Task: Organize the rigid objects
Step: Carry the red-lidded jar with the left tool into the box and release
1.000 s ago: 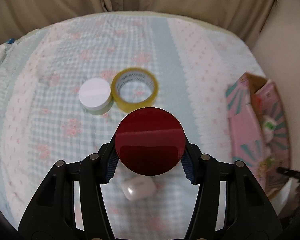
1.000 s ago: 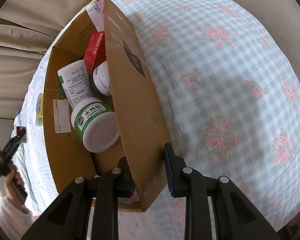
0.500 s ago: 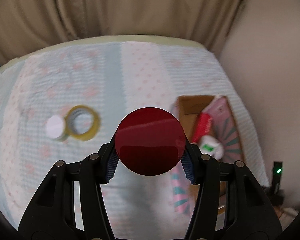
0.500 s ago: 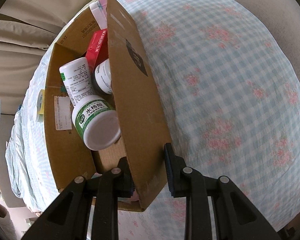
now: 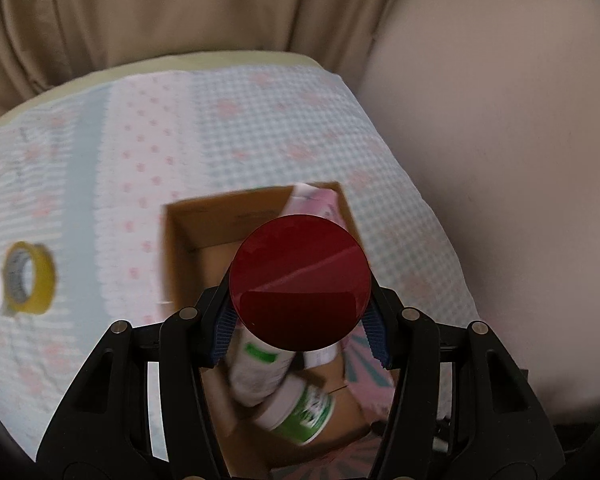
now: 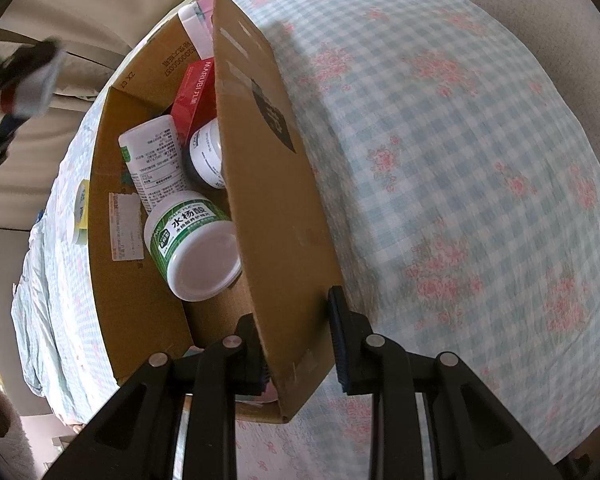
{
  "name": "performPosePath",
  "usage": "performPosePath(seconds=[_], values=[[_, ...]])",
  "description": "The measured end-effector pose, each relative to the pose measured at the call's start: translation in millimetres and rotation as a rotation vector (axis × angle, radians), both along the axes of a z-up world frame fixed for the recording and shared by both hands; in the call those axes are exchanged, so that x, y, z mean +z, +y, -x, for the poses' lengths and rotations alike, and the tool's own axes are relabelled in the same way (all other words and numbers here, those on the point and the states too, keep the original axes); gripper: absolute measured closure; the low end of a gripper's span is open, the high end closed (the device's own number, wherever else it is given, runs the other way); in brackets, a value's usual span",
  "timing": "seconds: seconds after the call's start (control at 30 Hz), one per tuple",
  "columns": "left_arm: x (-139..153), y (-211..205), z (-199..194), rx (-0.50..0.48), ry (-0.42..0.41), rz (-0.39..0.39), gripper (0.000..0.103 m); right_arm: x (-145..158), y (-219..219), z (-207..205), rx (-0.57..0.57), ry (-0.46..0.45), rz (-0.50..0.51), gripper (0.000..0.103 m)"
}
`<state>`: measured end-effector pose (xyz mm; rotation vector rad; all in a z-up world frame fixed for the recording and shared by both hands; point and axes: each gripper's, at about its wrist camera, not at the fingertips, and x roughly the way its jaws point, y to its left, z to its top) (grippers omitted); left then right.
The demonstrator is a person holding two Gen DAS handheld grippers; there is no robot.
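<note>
Red-lidded round container (image 5: 299, 282) fills the centre of the left wrist view, pinched between the left gripper (image 5: 299, 334) pads, above the open cardboard box (image 5: 204, 220). Below it in the box lie a white bottle (image 5: 260, 372) and a green-labelled jar (image 5: 300, 412). At the left edge, a yellow tape roll (image 5: 30, 280) rests on the checked bedspread (image 5: 260, 132).

In the right wrist view, the right gripper (image 6: 296, 348) clamps the box's near wall (image 6: 272, 200) at lower centre. Inside, left of the wall, sit the green-labelled jar (image 6: 192, 240), the white bottle (image 6: 154, 160), a dark jar (image 6: 206, 152) and a red carton (image 6: 194, 96).
</note>
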<state>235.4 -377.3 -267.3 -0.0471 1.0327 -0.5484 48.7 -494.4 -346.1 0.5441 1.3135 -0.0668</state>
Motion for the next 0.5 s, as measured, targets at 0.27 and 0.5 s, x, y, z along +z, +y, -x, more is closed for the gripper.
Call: performPosePath(seconds=[0.27,0.5], values=[[-45.7,-37.9,-7.3,-0.042,0.062,-0.056,0.052,1.2,1.6,-0.7,-0.002,0.002,0.001,0.08],[-57.8,-46.6,-9.4,-0.038,0.096,-0.122,0.01,1.7,1.6,-0.8,0.011,0.004,-0.002,0.08]])
